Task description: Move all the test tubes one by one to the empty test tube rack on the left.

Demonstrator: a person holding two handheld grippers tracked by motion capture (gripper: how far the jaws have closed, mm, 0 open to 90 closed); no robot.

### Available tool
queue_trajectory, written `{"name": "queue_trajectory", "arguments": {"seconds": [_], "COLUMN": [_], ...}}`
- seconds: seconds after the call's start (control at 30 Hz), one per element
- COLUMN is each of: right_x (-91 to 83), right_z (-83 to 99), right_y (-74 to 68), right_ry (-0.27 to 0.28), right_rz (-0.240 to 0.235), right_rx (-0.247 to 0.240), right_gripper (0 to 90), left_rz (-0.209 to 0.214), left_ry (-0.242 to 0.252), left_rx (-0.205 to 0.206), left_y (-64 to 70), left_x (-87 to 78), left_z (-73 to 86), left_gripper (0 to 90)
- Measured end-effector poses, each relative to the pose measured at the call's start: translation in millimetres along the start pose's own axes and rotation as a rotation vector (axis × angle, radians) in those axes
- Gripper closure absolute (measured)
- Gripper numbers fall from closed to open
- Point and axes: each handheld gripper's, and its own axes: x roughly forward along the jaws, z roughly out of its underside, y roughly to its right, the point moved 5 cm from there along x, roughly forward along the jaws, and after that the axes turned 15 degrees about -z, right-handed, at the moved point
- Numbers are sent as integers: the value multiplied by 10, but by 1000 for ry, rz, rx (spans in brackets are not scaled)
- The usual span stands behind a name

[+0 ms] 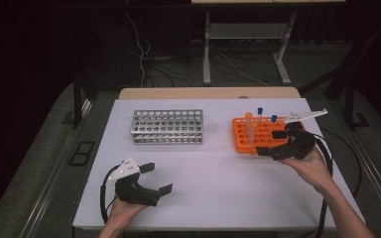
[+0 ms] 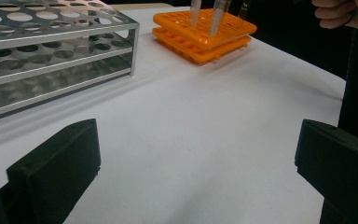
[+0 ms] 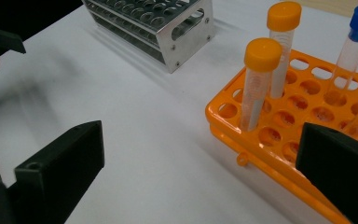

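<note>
At about seven o'clock on the white table [image 1: 218,178], the left gripper [image 1: 158,178] is held low with its jaws spread wide and nothing between them. Toward eleven o'clock a metal rack [image 1: 167,127] stands empty. At two o'clock an orange rack [image 1: 244,140] carries capped tubes; the nearest orange-capped tube [image 3: 258,84] stands upright at its near edge. The right gripper [image 1: 270,143] is poised at that rack, jaws wide and empty. A pick-up is judged to be in hand; next, the jaws must be brought around one tube and closed
</note>
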Motion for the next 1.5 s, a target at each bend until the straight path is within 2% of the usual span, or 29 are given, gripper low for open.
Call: {"name": "queue_trajectory", "arguments": {"seconds": [0.17, 0.67, 1.2, 1.27, 1.4, 1.5], "right_x": [47, 158, 348, 366, 398, 427], "right_z": [-11, -29, -27, -21, -24, -22], "right_y": [87, 229, 408, 428, 480, 534], "right_ry": [-8, -18, -42, -47, -40, -30], "right_rz": [6, 10, 40, 42, 65, 81], "right_rx": [8, 8, 7, 0, -9, -15], "right_gripper": [7, 7, 8, 113, 150, 259], "left_rz": [2, 1, 0, 1, 0, 0], "left_ry": [-1, -2, -2, -2, -1, 0], "left_rx": [5, 7, 8, 9, 7, 6], "left_y": [2, -1, -6, -5, -5, -7], "left_x": [3, 4, 2, 2, -1, -2], "left_z": [1, -1, 0, 0, -1, -1], "left_gripper": [0, 0, 0, 0, 0, 0]}}
